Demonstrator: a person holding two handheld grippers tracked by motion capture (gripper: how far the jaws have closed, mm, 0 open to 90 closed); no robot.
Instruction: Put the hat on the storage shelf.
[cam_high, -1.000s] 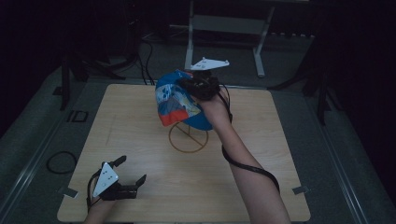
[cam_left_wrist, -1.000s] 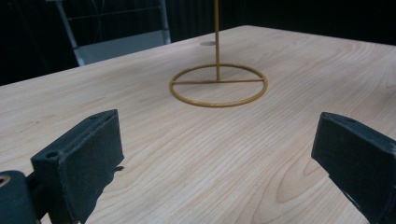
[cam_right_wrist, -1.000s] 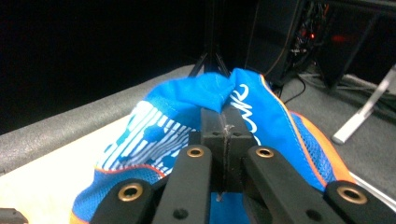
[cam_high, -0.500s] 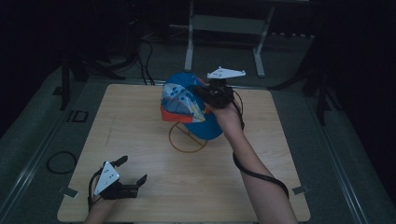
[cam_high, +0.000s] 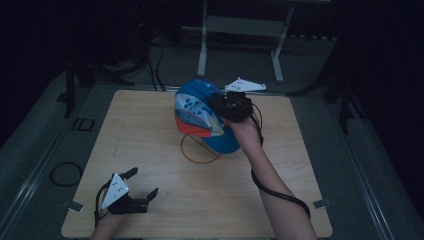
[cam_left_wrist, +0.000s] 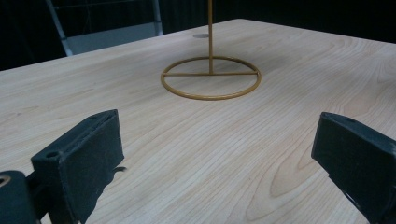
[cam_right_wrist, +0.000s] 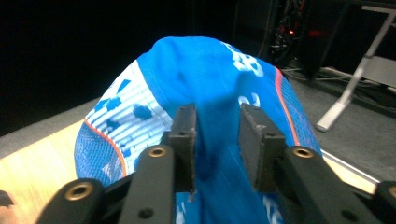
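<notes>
At the table's centre: a gold wire stand (cam_high: 200, 148) stood with its ring base flat on the wooden table (cam_high: 150, 125).
Cap: a blue cap (cam_high: 202, 117) hung above the stand, toward 12 o'clock.
Right gripper: the right gripper (cam_right_wrist: 216, 135) pinched a fold of the cap's blue fabric between its jaws.
Left gripper: the left gripper (cam_high: 142, 185) sat at 7 o'clock, jaws spread wide, holding nothing.
</notes>
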